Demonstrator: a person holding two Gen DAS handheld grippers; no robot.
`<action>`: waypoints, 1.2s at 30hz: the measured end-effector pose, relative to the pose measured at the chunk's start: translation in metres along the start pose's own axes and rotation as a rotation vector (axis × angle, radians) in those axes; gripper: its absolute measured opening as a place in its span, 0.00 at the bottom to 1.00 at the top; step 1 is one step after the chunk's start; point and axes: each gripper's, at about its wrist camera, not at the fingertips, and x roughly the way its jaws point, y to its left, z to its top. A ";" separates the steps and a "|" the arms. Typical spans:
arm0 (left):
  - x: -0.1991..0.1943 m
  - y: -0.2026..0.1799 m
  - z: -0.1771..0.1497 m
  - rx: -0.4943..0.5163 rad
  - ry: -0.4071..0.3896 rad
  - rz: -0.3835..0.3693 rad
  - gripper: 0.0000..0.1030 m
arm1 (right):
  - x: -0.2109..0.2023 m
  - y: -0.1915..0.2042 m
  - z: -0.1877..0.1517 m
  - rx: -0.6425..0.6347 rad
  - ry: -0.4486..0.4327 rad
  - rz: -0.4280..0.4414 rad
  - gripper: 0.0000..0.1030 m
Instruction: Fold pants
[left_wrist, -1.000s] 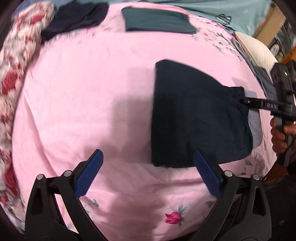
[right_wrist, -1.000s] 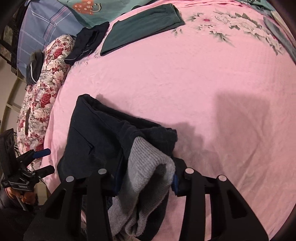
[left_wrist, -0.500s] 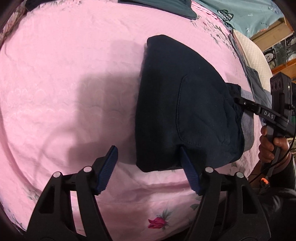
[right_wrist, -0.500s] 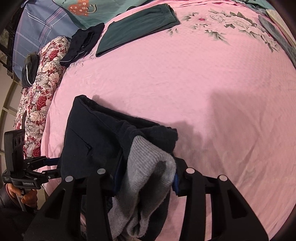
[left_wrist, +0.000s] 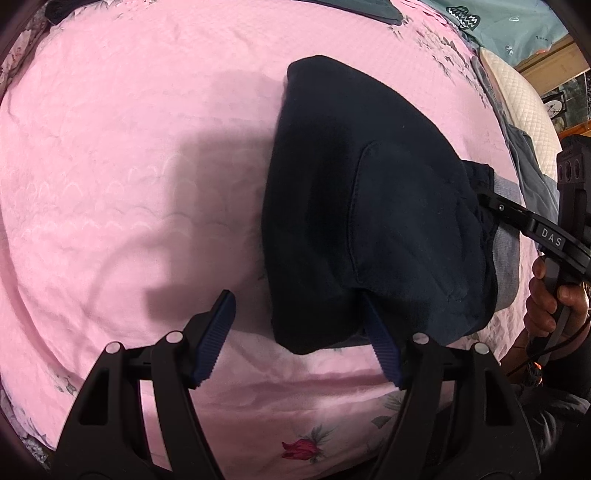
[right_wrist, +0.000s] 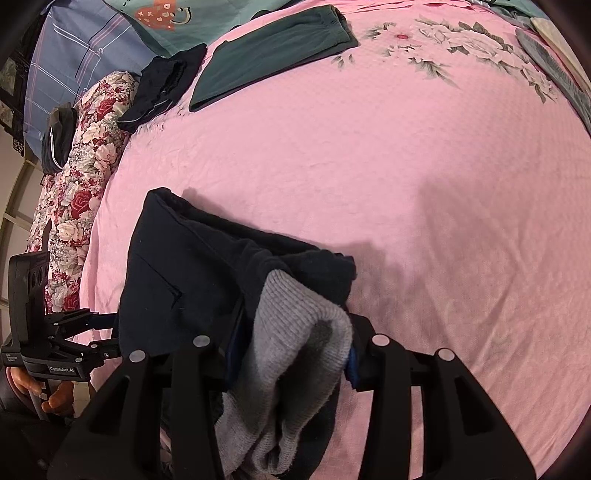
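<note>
Folding dark pants (left_wrist: 369, 206) mid-bed on pink sheet (left_wrist: 129, 166): right tool (right_wrist: 291, 354) pinching grey waistband (right_wrist: 295, 332); left tool (left_wrist: 299, 332) opening, astride near-left corner, ungripped. Next: clamp, then fold w/ both.

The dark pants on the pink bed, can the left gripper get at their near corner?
Probably yes. The left gripper, jaws opening, already straddles the dark pants' near corner above the pink bedspread, with nothing between. The right gripper pinches the waistband end.

Bright, even light; soft shadows fall across the pink bedspread (left_wrist: 147, 184). Edges bow and darken; far corners look slightly soft, perhaps.
</note>
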 end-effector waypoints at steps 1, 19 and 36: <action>0.002 -0.001 0.001 -0.006 0.004 0.016 0.78 | 0.000 -0.001 0.000 0.000 0.001 0.001 0.43; -0.001 -0.024 0.005 -0.020 -0.021 0.005 0.49 | 0.006 -0.008 0.004 -0.034 0.040 0.068 0.45; 0.001 -0.012 0.001 -0.077 -0.007 -0.061 0.40 | 0.008 -0.013 0.005 -0.046 0.046 0.114 0.45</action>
